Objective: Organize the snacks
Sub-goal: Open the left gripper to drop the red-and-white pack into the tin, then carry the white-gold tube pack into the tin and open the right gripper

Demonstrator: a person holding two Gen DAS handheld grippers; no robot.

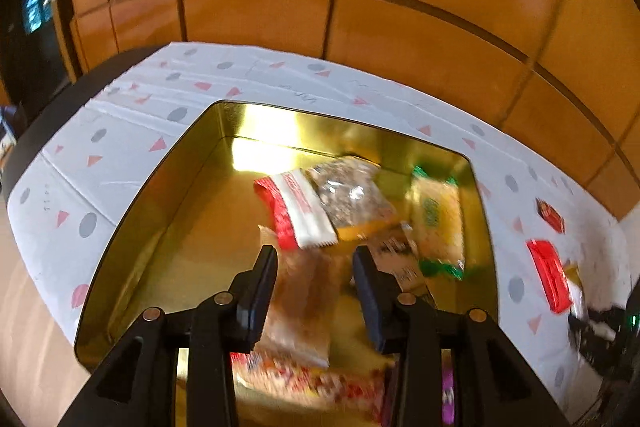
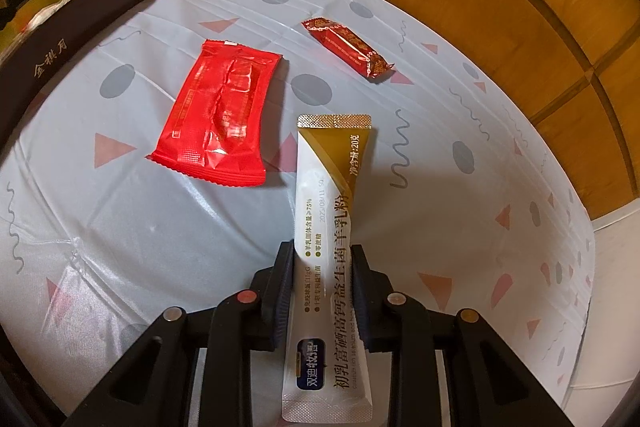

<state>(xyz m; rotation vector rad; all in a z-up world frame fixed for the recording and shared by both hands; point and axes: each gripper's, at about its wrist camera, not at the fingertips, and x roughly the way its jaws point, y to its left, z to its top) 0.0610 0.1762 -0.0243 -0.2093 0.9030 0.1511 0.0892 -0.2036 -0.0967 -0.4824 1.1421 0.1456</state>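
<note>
The right gripper [image 2: 322, 287] clenched a white-and-gold powder stick sachet [image 2: 330, 251] at lower centre; the left gripper [image 1: 316, 291] hung released above the gold-lined tin box [image 1: 168, 219]; next, probably, carrying the sachet to it.

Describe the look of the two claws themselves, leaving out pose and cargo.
Both match. The left claw and right claw are matte black plastic, each with two flat fingers faced with dark ribbed pads. Angled struts with triangular cutouts carry them, joined by round metal pivot pins. No cables, sleeves or hands show.
</note>
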